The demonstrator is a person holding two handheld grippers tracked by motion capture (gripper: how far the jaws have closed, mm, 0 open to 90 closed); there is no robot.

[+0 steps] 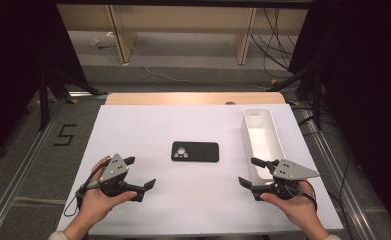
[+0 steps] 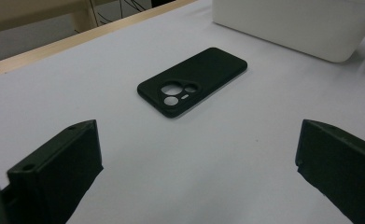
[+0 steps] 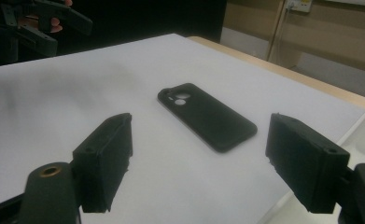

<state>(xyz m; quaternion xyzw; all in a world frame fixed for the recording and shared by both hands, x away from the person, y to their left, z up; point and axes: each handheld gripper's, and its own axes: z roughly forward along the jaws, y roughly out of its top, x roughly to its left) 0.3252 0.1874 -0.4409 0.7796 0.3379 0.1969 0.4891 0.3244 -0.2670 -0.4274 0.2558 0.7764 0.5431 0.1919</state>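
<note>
black phone case (image 1: pixel 195 151), camera cutouts up, flat

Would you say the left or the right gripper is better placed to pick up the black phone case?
Left, marginally. Both grippers are open, but the left gripper has bare table to the phone case, while the right gripper sits right beside the white bin.

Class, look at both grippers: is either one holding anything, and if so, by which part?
Nothing is held. The left gripper and right gripper are both open, apart from the phone case.
</note>
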